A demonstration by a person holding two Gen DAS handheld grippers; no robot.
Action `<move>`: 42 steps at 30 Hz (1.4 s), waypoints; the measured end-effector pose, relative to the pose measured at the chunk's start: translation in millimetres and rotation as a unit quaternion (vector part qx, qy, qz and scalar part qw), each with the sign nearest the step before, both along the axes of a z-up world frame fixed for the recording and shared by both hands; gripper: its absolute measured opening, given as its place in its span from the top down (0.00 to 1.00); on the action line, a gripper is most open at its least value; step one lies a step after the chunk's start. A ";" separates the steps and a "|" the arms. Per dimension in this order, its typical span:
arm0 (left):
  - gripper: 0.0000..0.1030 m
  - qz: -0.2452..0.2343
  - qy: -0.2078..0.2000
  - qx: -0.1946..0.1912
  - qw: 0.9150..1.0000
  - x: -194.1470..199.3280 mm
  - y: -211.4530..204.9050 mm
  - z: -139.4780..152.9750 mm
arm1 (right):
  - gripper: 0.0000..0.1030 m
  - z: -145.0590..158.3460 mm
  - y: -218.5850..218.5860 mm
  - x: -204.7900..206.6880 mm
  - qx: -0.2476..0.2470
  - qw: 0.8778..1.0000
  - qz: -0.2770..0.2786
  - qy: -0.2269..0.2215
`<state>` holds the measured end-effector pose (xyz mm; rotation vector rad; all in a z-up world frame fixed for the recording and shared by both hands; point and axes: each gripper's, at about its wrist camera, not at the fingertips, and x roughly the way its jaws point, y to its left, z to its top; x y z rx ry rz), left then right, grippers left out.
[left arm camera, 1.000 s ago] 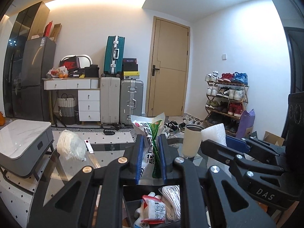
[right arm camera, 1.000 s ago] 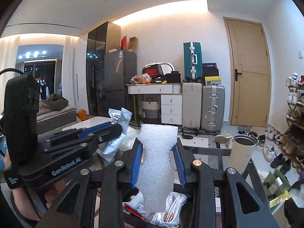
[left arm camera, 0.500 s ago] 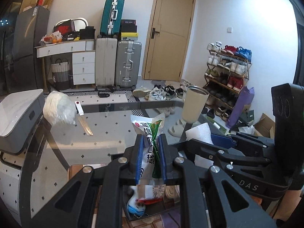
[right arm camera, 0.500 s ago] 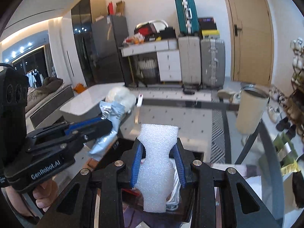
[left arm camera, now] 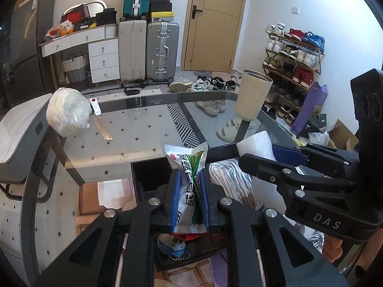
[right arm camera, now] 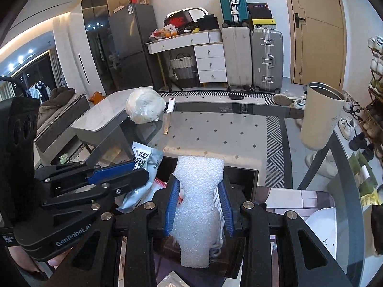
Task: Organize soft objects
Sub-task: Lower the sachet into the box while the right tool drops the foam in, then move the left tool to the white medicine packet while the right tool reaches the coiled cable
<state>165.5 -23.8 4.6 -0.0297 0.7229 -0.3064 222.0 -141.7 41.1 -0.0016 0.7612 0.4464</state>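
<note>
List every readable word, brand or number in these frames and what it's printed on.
"DAS": on the right gripper.
"GenRobot.AI": on the left gripper.
"感冒颗粒": on the sachet in the left gripper; its smaller print is unreadable.
Nike swoosh: on the red shoebox.
Suitcase stickers, black box lettering: too blurred.

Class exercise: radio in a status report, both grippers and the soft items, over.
Left gripper shut on snack packet. Right gripper shut on foam sheet. Both over black bin; rope coil already inside.
</note>
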 end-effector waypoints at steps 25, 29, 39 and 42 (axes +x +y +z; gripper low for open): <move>0.41 0.007 -0.009 0.025 1.000 -42.3 0.2 31.7 | 0.48 25.5 -30.7 -48.5 -0.043 0.998 0.005 0.035; 0.24 -0.025 0.019 0.029 0.999 -69.0 -13.8 30.0 | 0.48 20.1 -45.5 -77.7 -0.078 0.994 0.042 0.064; 0.24 -0.095 0.112 0.048 0.988 -86.2 -58.7 -23.0 | 0.44 -18.9 -92.6 -110.4 -0.108 0.978 0.089 0.152; 0.24 -0.110 0.132 0.053 0.984 -84.2 -70.6 -38.5 | 0.32 -28.9 -96.8 -116.6 -0.123 0.971 0.108 0.174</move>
